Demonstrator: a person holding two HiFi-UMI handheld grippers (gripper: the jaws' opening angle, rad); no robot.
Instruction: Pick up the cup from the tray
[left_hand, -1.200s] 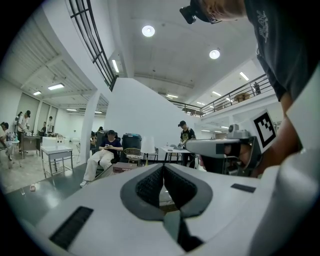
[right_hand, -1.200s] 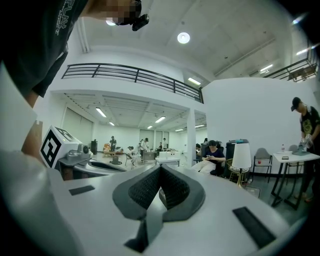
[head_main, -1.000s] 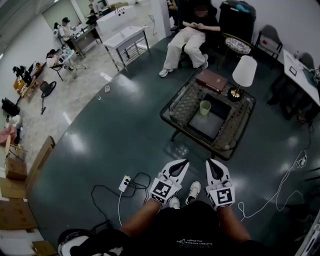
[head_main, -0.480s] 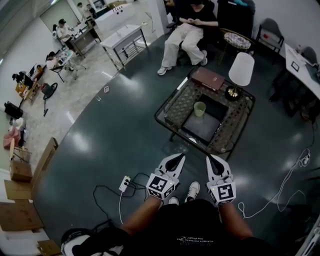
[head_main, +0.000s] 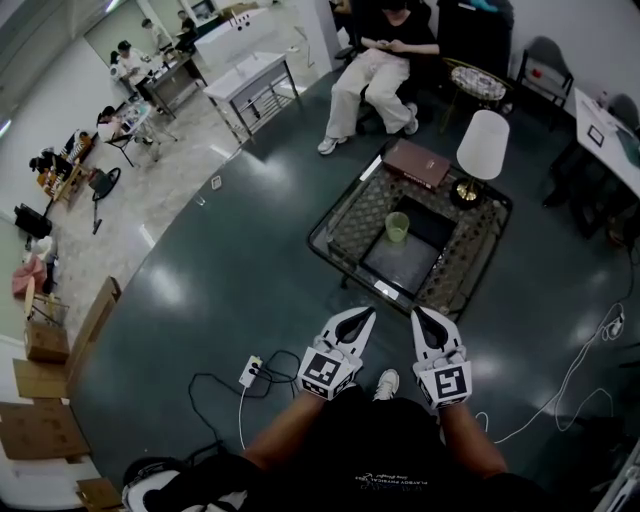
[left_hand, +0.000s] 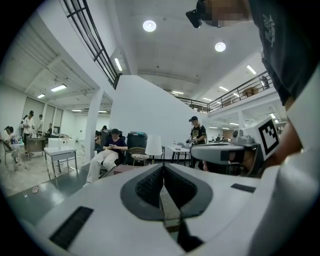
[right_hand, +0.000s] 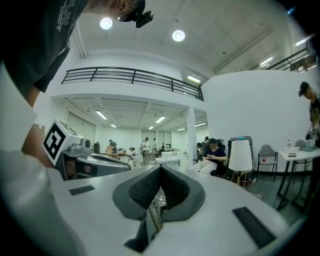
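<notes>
A pale green cup (head_main: 397, 226) stands upright at the far edge of a dark tray (head_main: 403, 262) set in a glass-topped low table (head_main: 343, 236). My left gripper (head_main: 369, 313) and right gripper (head_main: 418, 313) are held side by side in front of me. Both point at the table and stop short of its near edge, over the floor. Each is shut with nothing between its jaws. In the left gripper view the jaws (left_hand: 163, 168) meet along a line. In the right gripper view the jaws (right_hand: 160, 168) also meet. Neither gripper view shows the cup.
A white lamp (head_main: 482, 146) and a brown book (head_main: 417, 163) sit on the table's far side. A seated person (head_main: 378, 62) is beyond it. A power strip (head_main: 250, 368) with cables lies on the floor to my left, and a white cable (head_main: 573, 372) to my right.
The table with the cup has drawn a little nearer to the grippers in the head view. Both grippers keep side by side and stay shut.
</notes>
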